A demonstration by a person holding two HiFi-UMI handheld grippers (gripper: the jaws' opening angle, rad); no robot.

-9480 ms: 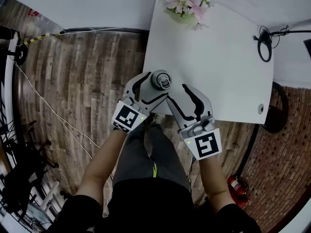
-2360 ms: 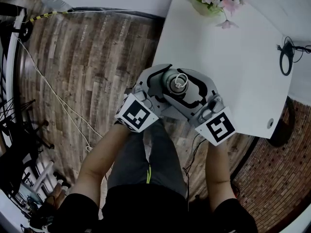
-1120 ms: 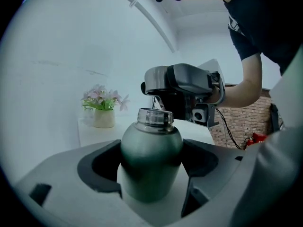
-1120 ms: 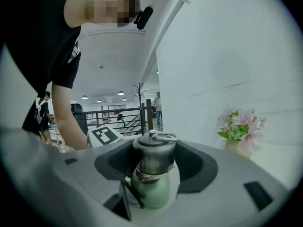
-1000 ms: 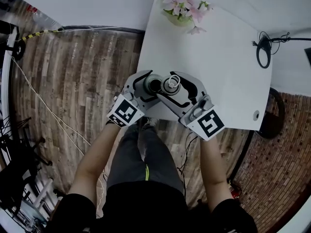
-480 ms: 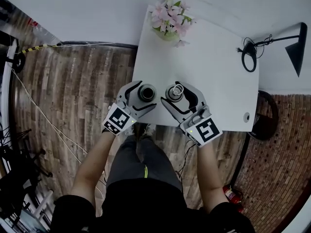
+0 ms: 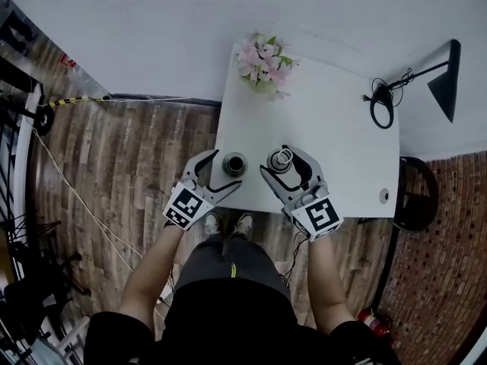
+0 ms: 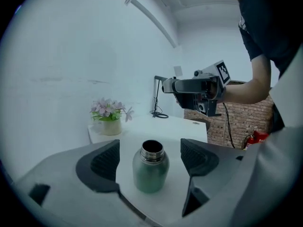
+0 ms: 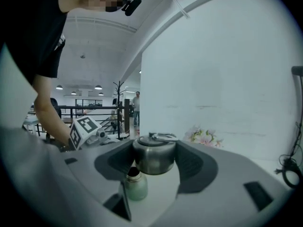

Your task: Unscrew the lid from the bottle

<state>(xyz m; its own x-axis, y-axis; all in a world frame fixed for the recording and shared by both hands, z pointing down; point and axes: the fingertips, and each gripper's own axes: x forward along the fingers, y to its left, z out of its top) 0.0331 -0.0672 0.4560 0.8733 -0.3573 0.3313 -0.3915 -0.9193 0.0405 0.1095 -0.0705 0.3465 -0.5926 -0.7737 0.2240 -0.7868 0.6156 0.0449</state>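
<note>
Lid, round steel with a wire ring (image 9: 154, 159), sat on the neck moments ago. Now your right gripper (image 7: 283, 163) has it clamped between its pads, held clear beside the bottle. Your left gripper (image 7: 219, 173) is spread wide, gripping nothing. The green metal bottle (image 8: 150, 167) stands open-mouthed between its jaws, untouched, on the white table (image 7: 342, 150). Unscrewing looks finished. Count: two grippers, one lid, one bottle, one table. Further back: one pot of pink flowers (image 7: 261, 63), one black lamp (image 7: 443, 74).
</note>
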